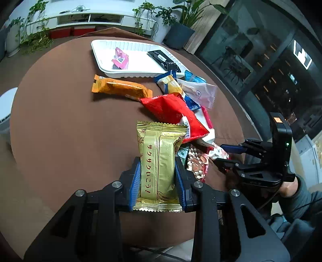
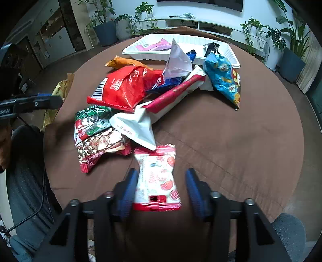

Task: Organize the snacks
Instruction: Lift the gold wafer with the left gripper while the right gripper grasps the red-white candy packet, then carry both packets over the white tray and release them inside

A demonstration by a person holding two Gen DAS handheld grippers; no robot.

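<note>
- Gold snack packet: pinched between the blue pads of the left gripper, long axis running 12 to 6 o'clock in the left wrist view; both pads press its sides.
- Same gold packet seen from the right wrist at about 9 o'clock, partly behind the left gripper's finger, at the table's edge.
- Red-and-white strawberry-print packet: lies between the fingers of the right gripper. Left pad touches or nearly touches its edge; a gap shows at the right pad. Jaws part-spread, not pinching it. Packet blurred.
- Snack pile at table centre: red bag on top, white pouch at its 5 o'clock, green-and-red packet and brown heart-print packet at its 7 o'clock.
- Blue crinkled bag at 3 o'clock of the pile, just beside it.
- Orange bar packet at 10 o'clock of the red bag, apart from the rest, just below the tray.
- White tray at 12 o'clock on the table's far side; holds a pink packet and a black packet, apart from each other.
- Round table with brown cloth carries everything.
- Person's hand grips the right gripper's body at 3 o'clock in the left wrist view.
- Potted plants and a white low shelf beyond the table.
</note>
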